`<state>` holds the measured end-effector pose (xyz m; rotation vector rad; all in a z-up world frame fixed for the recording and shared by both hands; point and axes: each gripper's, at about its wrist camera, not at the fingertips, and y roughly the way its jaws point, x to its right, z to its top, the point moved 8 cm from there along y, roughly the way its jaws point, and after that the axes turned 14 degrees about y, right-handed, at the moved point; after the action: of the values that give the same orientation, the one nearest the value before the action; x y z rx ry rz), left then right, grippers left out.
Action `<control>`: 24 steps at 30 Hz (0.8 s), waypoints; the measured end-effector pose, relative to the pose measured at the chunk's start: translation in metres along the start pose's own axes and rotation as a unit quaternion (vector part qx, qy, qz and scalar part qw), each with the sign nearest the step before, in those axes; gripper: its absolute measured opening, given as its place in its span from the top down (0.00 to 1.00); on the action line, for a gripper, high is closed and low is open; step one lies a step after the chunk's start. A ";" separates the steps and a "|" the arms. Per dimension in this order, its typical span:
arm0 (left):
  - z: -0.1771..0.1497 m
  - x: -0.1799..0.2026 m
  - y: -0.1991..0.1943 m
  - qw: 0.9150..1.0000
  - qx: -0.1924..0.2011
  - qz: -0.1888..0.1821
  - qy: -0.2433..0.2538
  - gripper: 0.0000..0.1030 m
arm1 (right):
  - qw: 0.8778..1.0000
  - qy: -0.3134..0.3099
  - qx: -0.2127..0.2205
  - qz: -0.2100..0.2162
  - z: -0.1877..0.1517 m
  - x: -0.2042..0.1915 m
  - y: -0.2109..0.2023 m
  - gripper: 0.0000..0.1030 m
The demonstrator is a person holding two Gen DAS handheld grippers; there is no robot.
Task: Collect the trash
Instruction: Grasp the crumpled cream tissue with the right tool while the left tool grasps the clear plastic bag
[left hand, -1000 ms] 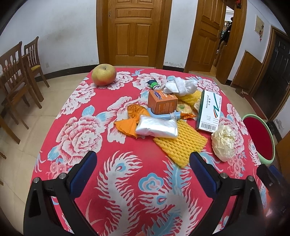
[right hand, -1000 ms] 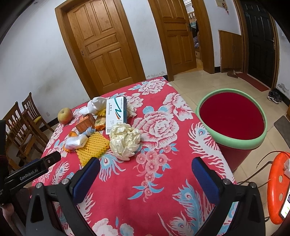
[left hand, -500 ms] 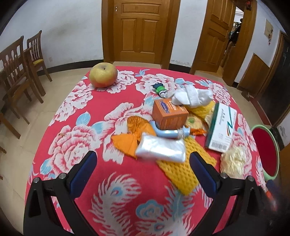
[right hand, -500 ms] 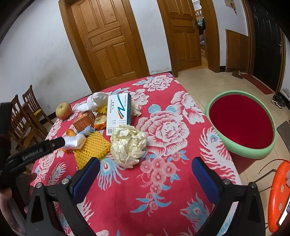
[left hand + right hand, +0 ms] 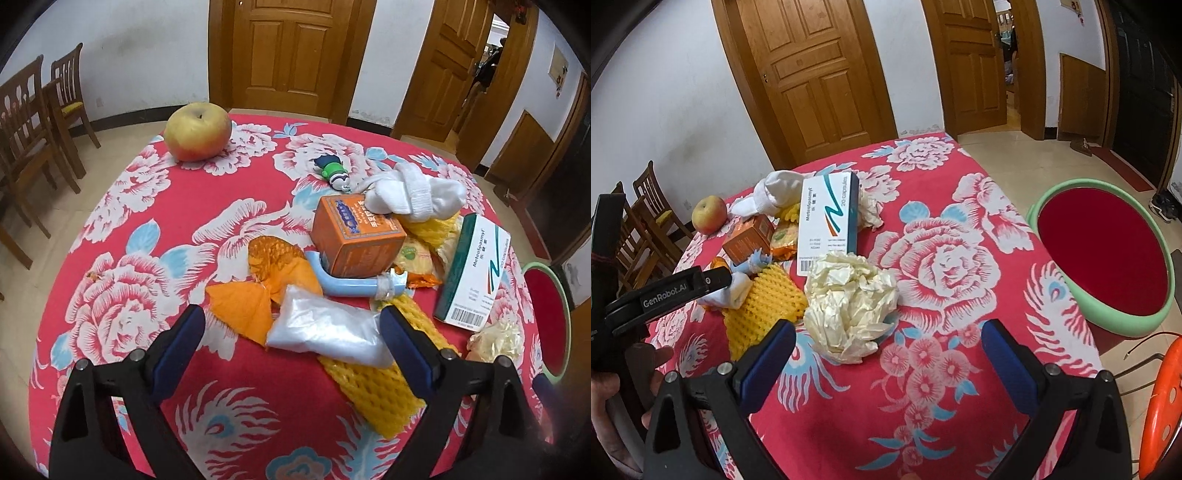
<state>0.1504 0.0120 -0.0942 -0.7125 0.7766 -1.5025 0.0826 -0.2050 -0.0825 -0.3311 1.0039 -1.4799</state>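
**Table with trash, both claws wide and empty**

You stand in a room with white walls and wooden doors, in front of a table (image 5: 122, 206) with a red flowered cloth. On it you have one apple (image 5: 198, 131), one small green toy figure (image 5: 334, 172), one white sock bundle (image 5: 413, 194), one orange box (image 5: 356, 236), one light blue tube (image 5: 351, 283), one white plastic bag (image 5: 328, 330), one torn orange wrapper (image 5: 258, 288), one white and green medicine box (image 5: 829, 223) and one crumpled cream paper ball (image 5: 849, 295). Yellow foam net (image 5: 384, 398) shows in two places, near the claw and under the sock.

Your left gripper (image 5: 291, 347) is wide open and holds nothing; the plastic bag lies between its fingers. Your right gripper (image 5: 888, 363) is also wide open and empty, and the paper ball is just in front of it. One red bin with green rim (image 5: 1123, 317) stands on the floor beside the table, on your right.
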 end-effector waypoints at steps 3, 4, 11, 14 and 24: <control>-0.001 0.004 -0.001 1.000 0.005 -0.027 -0.001 0.14 | 1.000 -0.001 -0.004 0.002 -0.001 -0.002 0.004 0.11; -0.002 0.007 -0.001 0.999 0.008 -0.038 0.001 0.17 | 1.000 -0.002 -0.006 0.003 -0.002 -0.003 0.006 0.13; 0.000 0.021 -0.007 0.997 0.024 -0.076 0.005 0.42 | 0.999 -0.003 -0.015 0.035 -0.006 -0.014 0.012 0.33; -0.002 0.018 -0.014 0.996 0.029 -0.081 -0.001 0.46 | 0.998 0.001 -0.024 0.057 -0.010 -0.019 0.012 0.48; -0.014 0.013 -0.043 0.995 0.047 -0.088 0.006 0.52 | 0.996 0.002 -0.010 0.088 -0.010 -0.028 -0.004 0.71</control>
<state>0.1128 0.0013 -0.0678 -0.7162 0.6597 -1.6928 0.0783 -0.1757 -0.0759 -0.2466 1.0249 -1.3126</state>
